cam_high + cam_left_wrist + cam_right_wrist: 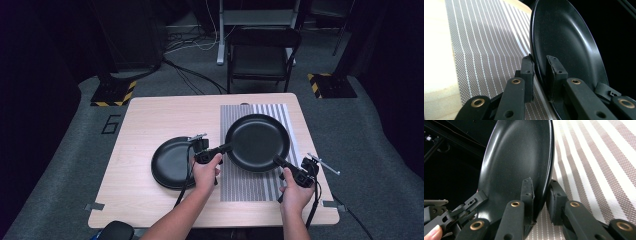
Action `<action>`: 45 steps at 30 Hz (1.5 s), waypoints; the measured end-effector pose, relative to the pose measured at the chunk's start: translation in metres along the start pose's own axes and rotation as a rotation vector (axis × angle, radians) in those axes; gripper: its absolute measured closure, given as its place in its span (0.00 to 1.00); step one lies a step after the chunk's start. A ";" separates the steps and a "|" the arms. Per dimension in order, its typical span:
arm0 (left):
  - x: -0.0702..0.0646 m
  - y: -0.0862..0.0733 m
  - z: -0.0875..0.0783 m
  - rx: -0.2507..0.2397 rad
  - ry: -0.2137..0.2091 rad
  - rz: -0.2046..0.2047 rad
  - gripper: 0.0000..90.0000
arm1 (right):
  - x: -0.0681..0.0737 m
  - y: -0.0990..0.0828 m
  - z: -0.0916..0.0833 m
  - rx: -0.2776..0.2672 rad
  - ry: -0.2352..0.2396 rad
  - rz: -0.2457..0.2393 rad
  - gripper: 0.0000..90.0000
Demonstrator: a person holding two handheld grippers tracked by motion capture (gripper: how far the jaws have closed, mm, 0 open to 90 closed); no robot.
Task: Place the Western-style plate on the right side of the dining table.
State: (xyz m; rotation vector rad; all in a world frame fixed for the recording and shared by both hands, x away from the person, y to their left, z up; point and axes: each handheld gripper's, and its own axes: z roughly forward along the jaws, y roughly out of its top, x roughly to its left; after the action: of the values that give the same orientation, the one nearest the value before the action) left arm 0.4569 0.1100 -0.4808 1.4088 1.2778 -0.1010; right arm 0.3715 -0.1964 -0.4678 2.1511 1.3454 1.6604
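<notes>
A round black plate (pixel 257 141) hangs just above the striped placemat (pixel 250 187), held from both sides. My left gripper (pixel 227 148) is shut on its left rim, and my right gripper (pixel 276 160) is shut on its lower right rim. In the left gripper view the left gripper (pixel 540 67) pinches the edge of the plate (pixel 564 37), which stands over the placemat (pixel 486 37). In the right gripper view the right gripper (pixel 541 192) clamps the rim of the plate (pixel 519 157) beside the placemat (pixel 594 157). The left gripper (pixel 471 202) also appears across the plate.
A second black plate (pixel 172 162) lies on the bare wooden table (pixel 150 120) left of the placemat, close to my left hand. A black chair (pixel 262 55) stands beyond the table's far edge. Cables run over the grey floor.
</notes>
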 end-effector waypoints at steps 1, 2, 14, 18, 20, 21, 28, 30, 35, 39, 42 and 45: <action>0.000 -0.001 0.001 0.002 0.003 -0.001 0.85 | -0.002 0.000 0.000 0.001 -0.001 -0.001 0.85; 0.000 -0.002 0.002 0.005 0.003 -0.003 0.85 | -0.003 0.000 0.000 0.003 -0.002 0.003 0.85; 0.010 -0.013 0.016 0.037 0.040 -0.024 0.85 | -0.021 -0.003 0.008 0.034 -0.021 0.022 0.85; 0.014 -0.014 0.021 0.044 0.049 -0.035 0.85 | -0.026 -0.002 0.014 0.049 -0.031 0.026 0.85; 0.016 -0.015 0.024 0.046 0.053 -0.035 0.85 | -0.028 -0.001 0.017 0.055 -0.037 0.026 0.85; 0.017 -0.015 0.025 0.049 0.058 -0.036 0.85 | -0.029 0.000 0.018 0.057 -0.039 0.020 0.85; 0.021 -0.013 0.032 0.038 0.079 -0.051 0.85 | -0.037 0.004 0.030 0.094 -0.037 0.043 0.84; 0.022 -0.012 0.033 0.040 0.091 -0.052 0.85 | -0.039 0.005 0.033 0.095 -0.036 0.050 0.84; 0.025 -0.009 0.037 0.031 0.113 -0.056 0.85 | -0.041 0.007 0.043 0.108 -0.038 0.063 0.85; 0.025 -0.006 0.039 0.034 0.133 -0.054 0.85 | -0.044 0.010 0.050 0.128 -0.028 0.115 0.84; 0.026 -0.005 0.042 0.041 0.145 -0.046 0.85 | -0.048 0.012 0.054 0.146 -0.018 0.128 0.85; 0.027 -0.006 0.046 0.040 0.149 -0.063 0.85 | -0.050 0.015 0.057 0.152 -0.027 0.110 0.84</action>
State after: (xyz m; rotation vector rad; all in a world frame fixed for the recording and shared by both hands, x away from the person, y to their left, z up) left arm 0.4900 0.0904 -0.5182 1.4315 1.4506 -0.0658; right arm 0.4269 -0.2170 -0.5184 2.3634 1.4126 1.6075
